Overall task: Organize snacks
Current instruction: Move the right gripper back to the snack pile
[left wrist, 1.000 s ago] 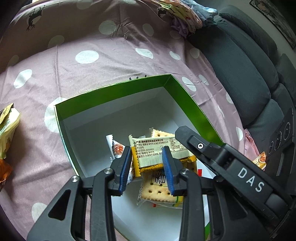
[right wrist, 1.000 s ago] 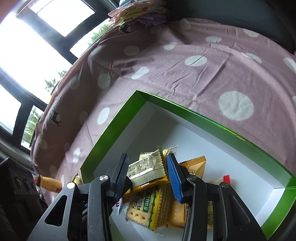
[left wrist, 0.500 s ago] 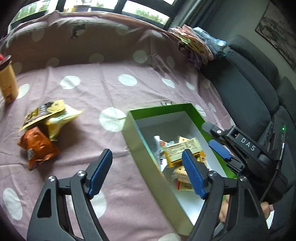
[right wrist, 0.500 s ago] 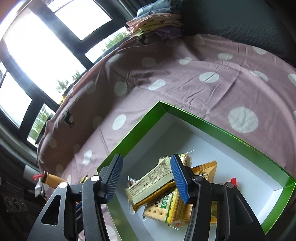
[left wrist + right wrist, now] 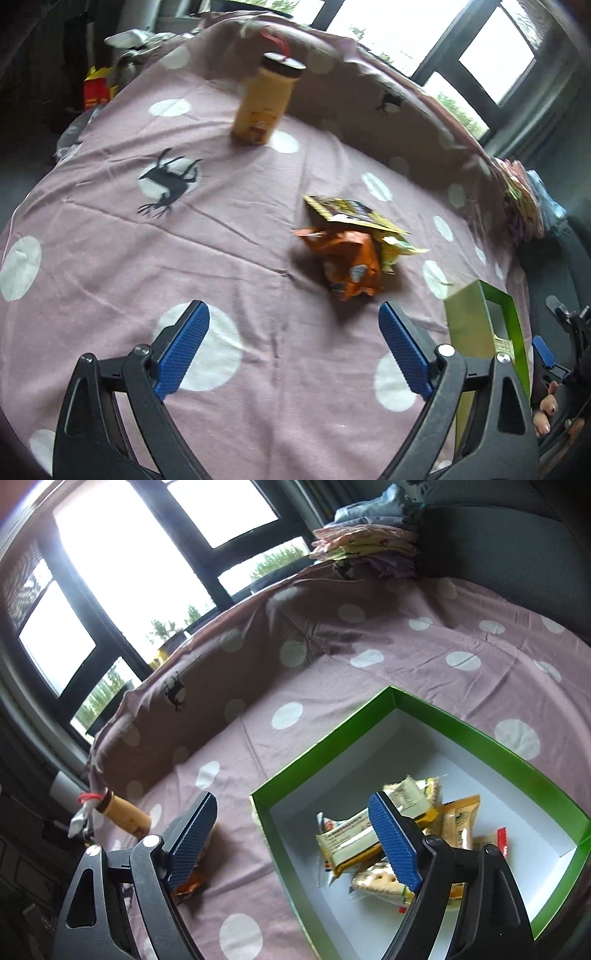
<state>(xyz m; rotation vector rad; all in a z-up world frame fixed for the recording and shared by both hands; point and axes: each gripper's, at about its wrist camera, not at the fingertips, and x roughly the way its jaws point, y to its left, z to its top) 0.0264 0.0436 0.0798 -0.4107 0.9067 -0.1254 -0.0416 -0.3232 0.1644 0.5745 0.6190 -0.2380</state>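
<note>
The left gripper (image 5: 293,347) has its blue jaws spreading wide, and nothing is between them. It hangs over the purple dotted cloth (image 5: 110,221) and points at the loose snacks. The right gripper (image 5: 293,840) is also spreading its jaws and holds nothing. One of its jaws hangs over the green box (image 5: 461,731) and the other hangs outside the box's near wall.

Inside the green box lie several snack packs: a long yellow and white bar (image 5: 351,843), a cracker pack (image 5: 376,880) under it, and an orange pack (image 5: 458,819) beside them. All sit in the near part of the box. The far part of the box floor is bare.

Away from the box, on the cloth, lie an orange bag (image 5: 347,267) and a yellow bag (image 5: 354,216), touching each other. A tall yellow bottle (image 5: 264,101) stands well beyond them.

I think the step now is going for the next snack. The left gripper looks aimed at the orange bag. It would need to go forward and down, put one jaw on each side of the bag, then squeeze.

There is lots of open cloth around the two bags, so the way is easy. The box wall stands up tall, so a bag must be lifted over its edge. The yellow bag may get dragged along too.
</note>
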